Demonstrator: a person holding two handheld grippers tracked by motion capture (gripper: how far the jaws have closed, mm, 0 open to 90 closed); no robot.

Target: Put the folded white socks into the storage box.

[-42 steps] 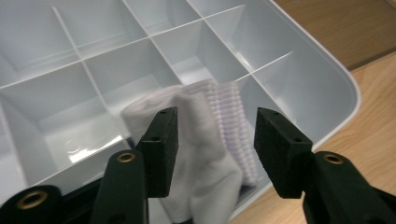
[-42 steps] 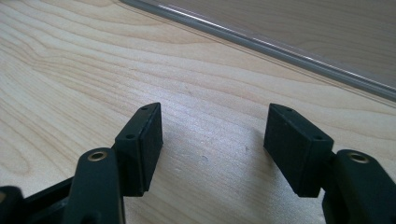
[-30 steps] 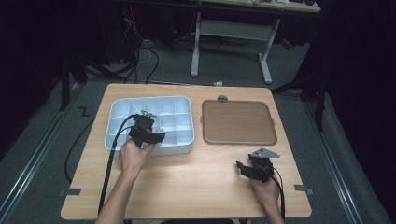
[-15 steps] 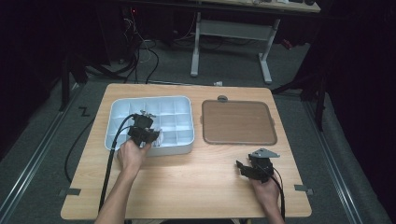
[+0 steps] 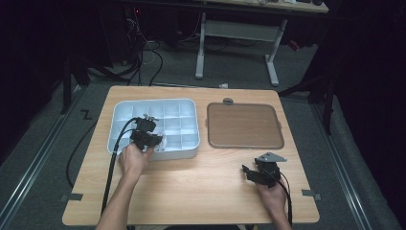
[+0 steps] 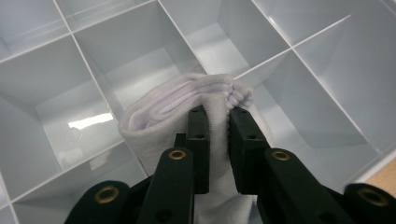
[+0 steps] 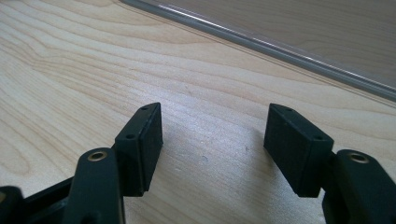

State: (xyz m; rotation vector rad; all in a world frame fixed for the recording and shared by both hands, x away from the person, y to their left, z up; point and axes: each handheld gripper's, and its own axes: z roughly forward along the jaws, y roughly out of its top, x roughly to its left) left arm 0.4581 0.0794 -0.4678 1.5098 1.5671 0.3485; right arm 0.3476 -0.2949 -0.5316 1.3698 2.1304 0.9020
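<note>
Left gripper (image 6: pixel 218 116) just closed, pinching folded white sock (image 6: pixel 187 107) inside divided white organiser tray (image 5: pixel 179 108), near its front edge. Right gripper (image 7: pixel 213 140) gaping, unloaded, over table (image 5: pixel 201 187) front right.

Two hand-held grippers, black throughout. Left gripper (image 6: pixel 218 126): flat rectangular jaw pads with small screw holes, mounted on rounded black link arms pinned with brass-coloured rivets; thick black cable (image 5: pixel 111 167) trailing from its body. Right gripper (image 7: pixel 212 144): same blocky matte pads, same brass-ringed pivots on its arms, topped by a grey three-cornered plate (image 5: pixel 270 157); thin black cable running back along the wrist. Forearms bare, no sleeves, no gloves on either hand.
</note>
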